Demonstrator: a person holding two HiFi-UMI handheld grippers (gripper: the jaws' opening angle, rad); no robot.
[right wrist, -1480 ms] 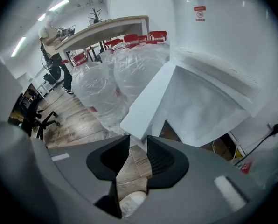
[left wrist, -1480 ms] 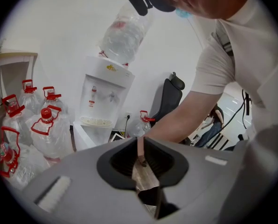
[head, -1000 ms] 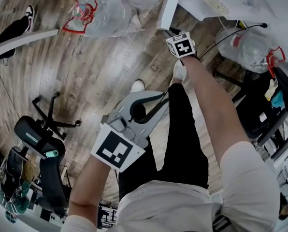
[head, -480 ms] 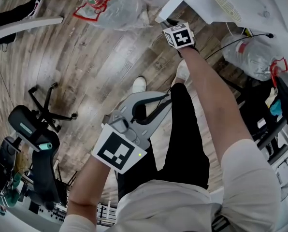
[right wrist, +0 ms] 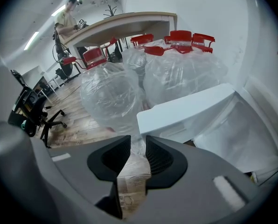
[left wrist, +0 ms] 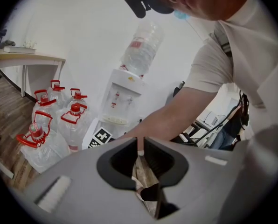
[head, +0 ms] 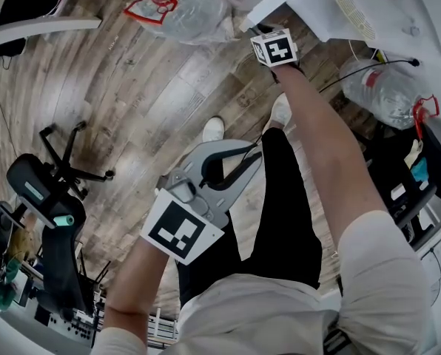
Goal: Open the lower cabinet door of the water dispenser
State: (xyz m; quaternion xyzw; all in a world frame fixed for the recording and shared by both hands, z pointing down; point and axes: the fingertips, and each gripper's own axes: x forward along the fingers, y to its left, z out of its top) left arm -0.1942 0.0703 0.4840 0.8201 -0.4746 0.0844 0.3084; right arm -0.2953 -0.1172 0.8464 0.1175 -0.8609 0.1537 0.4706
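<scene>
Wooden floor (head: 154, 87) below, we are holding the right gripper (right wrist: 138, 141), jaws apart and empty, beside the cabinet door (right wrist: 185, 108); unclamped, it risks slipping off the edge.

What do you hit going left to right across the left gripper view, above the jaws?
wooden table → red-capped water jugs → water dispenser → person's forearm

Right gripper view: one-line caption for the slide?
Right gripper, jaws apart and empty, close to the edge of the white cabinet door standing open, red-capped water bottles behind.
</scene>
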